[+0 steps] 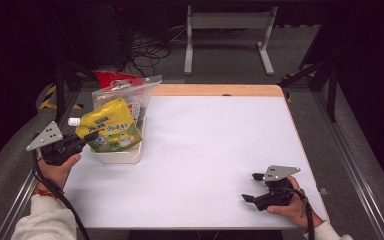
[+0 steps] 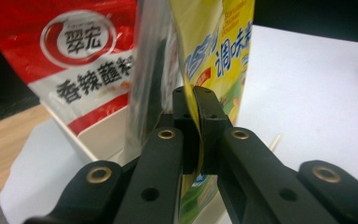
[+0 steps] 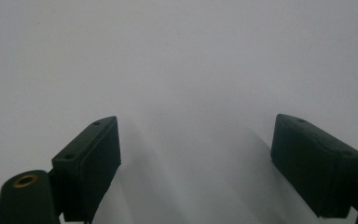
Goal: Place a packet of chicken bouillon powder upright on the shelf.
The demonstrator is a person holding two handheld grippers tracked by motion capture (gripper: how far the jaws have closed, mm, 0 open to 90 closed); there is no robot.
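The right gripper has its two black jaws standing wide apart with nothing between them. Each pad is a flat dark block, its face turned inward. A brass-coloured rivet shows on the left link at the bottom corner. Beyond the jaws lies a plain white table surface, with soft grey shadows falling under the jaws.

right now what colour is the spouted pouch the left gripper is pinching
Yellow spouted pouch, green at its base, white cap; clearest in the high view.
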